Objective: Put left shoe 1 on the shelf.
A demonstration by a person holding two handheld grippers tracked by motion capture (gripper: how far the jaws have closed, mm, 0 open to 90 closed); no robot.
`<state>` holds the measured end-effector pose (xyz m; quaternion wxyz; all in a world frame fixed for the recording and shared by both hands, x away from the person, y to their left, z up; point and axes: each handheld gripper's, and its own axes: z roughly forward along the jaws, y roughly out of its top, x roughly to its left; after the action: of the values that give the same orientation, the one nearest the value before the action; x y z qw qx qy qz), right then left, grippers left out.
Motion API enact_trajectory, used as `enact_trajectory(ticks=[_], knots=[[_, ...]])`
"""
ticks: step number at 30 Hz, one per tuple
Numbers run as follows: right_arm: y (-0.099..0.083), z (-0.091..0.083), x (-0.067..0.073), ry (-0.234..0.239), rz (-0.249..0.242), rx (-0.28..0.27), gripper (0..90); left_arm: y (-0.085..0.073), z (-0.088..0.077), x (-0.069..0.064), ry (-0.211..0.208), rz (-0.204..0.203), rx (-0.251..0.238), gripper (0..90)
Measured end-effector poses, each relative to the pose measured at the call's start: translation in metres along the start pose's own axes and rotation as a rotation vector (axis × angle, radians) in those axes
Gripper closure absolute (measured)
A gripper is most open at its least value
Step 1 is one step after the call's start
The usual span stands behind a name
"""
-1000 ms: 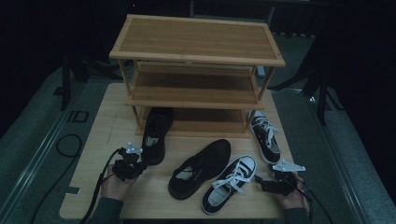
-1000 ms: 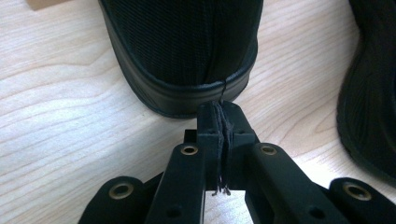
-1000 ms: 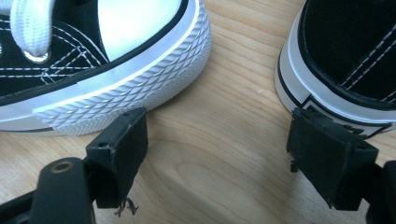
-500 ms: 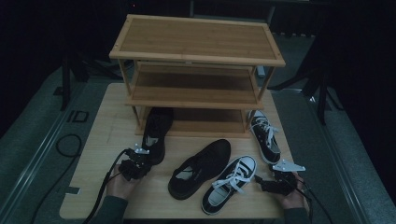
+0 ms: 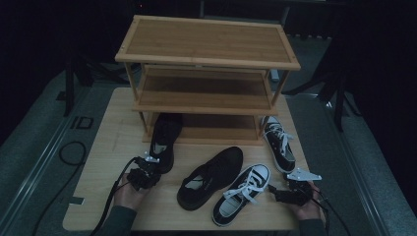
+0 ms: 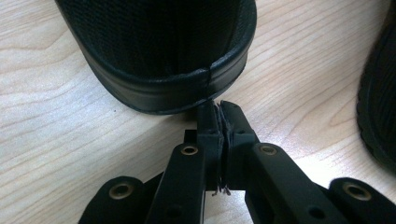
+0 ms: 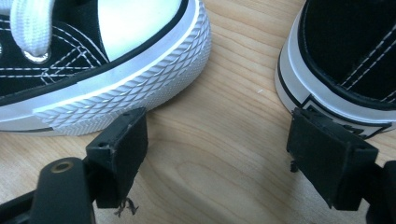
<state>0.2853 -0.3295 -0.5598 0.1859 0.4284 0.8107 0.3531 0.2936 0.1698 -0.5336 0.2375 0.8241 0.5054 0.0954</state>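
Left hand-held gripper (image 5: 143, 173) — nearer black shoe (image 5: 164, 140) heel

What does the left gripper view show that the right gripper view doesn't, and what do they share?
Left gripper view: the rounded heel of an all-black shoe right in front of the left gripper, whose jaws are pressed together with nothing between them. The edge of a second black shoe sits at the right.

Right gripper view: the white ribbed toe of a black-and-white sneaker and the heel of its twin, with the right gripper spread wide, bare wood between its jaws.

Both: the pale wooden table and black jaws rising from the bottom.
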Motion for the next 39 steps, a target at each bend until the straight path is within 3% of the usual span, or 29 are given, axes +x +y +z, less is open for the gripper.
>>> enact_trajectory(ticks=[7,18,22,26,39], knots=[[0.000,0.000,0.000,0.000,-0.001,0.000,20.4,0.004,-0.002,0.000,-0.010,-0.005,-0.016,87.5],[0.000,0.000,0.000,0.000,-0.001,0.000,20.4,0.019,-0.007,0.003,0.006,-0.006,-0.068,87.7],[0.000,0.000,0.000,0.000,0.000,0.000,20.4,0.029,-0.002,0.004,0.022,0.001,-0.059,87.3],[0.000,0.000,0.000,0.000,-0.001,0.000,20.4,0.032,0.001,0.005,0.006,-0.007,-0.064,87.4],[0.000,0.000,0.000,0.000,0.000,0.000,20.4,0.029,0.013,0.001,0.011,0.004,-0.021,86.3]])
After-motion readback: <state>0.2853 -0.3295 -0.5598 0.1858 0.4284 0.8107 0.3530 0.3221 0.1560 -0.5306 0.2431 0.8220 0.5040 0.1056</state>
